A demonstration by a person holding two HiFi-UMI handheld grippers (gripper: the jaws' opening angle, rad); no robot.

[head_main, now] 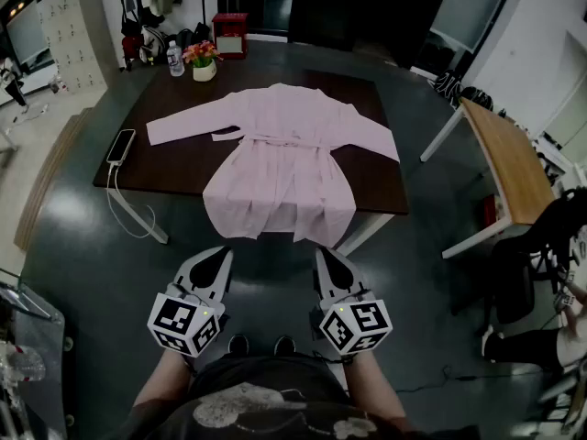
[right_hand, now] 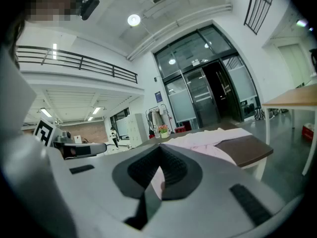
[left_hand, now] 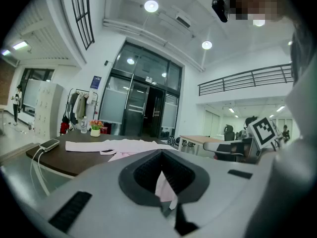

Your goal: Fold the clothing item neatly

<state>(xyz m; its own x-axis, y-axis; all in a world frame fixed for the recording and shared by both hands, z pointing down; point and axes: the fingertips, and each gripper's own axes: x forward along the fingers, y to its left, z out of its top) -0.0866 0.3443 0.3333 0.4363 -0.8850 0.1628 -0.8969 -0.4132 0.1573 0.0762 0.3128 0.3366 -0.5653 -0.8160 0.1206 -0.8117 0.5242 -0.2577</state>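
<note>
A pale pink robe [head_main: 280, 159] lies spread flat on a dark brown table [head_main: 188, 168], sleeves out to both sides and its hem hanging over the near edge. The robe [left_hand: 119, 145] shows ahead in the left gripper view, and the robe [right_hand: 208, 139] shows in the right gripper view too. My left gripper [head_main: 221, 251] and right gripper [head_main: 324, 254] are held side by side in front of my body, short of the table, both shut with nothing between the jaws. Neither touches the robe.
A phone [head_main: 121, 145] with a white cable lies at the table's left end. A water bottle [head_main: 174, 59] and a potted flower [head_main: 203, 61] stand at the far left corner. A light wooden table [head_main: 509, 168] stands to the right, and a seated person's legs [head_main: 532, 342] show at the lower right.
</note>
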